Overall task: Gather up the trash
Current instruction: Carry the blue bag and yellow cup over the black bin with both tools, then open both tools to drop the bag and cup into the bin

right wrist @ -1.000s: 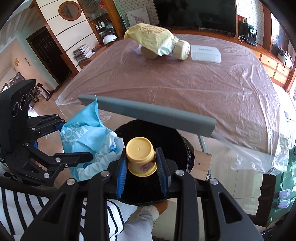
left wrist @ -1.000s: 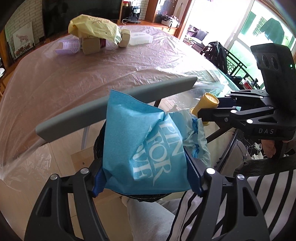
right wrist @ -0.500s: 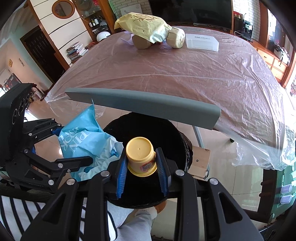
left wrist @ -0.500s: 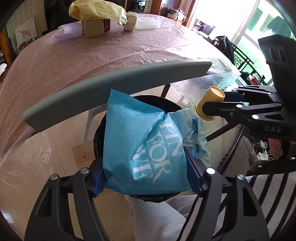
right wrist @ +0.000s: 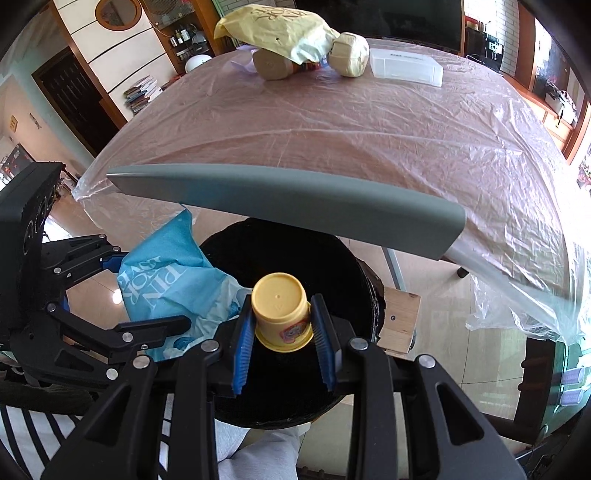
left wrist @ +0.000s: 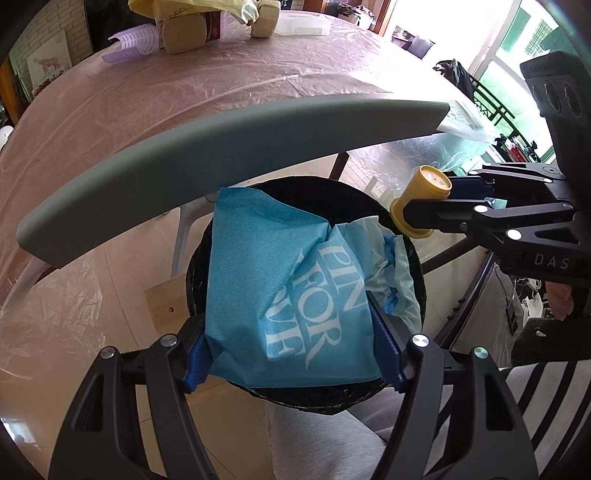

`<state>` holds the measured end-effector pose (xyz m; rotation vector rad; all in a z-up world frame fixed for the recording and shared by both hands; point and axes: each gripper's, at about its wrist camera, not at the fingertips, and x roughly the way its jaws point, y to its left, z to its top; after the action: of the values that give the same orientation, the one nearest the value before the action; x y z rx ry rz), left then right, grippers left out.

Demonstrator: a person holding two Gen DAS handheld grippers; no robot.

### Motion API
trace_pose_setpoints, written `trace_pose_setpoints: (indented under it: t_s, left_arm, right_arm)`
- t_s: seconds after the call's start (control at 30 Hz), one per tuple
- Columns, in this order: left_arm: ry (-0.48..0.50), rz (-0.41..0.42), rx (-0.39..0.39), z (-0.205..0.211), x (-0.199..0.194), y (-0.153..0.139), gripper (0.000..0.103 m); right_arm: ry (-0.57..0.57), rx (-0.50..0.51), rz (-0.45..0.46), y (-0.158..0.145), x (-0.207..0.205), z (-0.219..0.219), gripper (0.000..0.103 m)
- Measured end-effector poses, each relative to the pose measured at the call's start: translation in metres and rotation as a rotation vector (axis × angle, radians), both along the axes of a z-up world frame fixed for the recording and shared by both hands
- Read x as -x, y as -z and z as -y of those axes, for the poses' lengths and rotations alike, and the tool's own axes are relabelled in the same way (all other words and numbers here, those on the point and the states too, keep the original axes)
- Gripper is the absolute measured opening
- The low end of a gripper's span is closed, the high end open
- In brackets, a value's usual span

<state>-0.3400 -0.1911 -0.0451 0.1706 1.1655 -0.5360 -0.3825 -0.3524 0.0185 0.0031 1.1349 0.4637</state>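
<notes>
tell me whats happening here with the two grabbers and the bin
A person is clearing trash with a gripper in each hand. The left gripper is clamped on a crumpled blue bag, and the right gripper pinches an upturned yellow cup. Both are held over the open black trash bin beside the table; neither has been dropped in yet.

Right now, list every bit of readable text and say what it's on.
"PIN FOR", with a cut-off line below: blue bag.
"DAS": right gripper body.
Print on yellow bag: too distorted to read.
Label on yellow cup: too small.
White box: too blurred.
</notes>
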Motion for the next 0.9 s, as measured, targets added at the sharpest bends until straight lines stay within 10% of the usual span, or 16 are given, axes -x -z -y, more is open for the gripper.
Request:
trace_pose_setpoints:
  t_s: [0.9]
  left_arm:
    - [0.027,-0.032,-0.078,0.011,-0.002,0.020,0.071]
  right_arm:
    - [-0.007,0.073,-0.027,0.023,-0.011,-0.003,0.030]
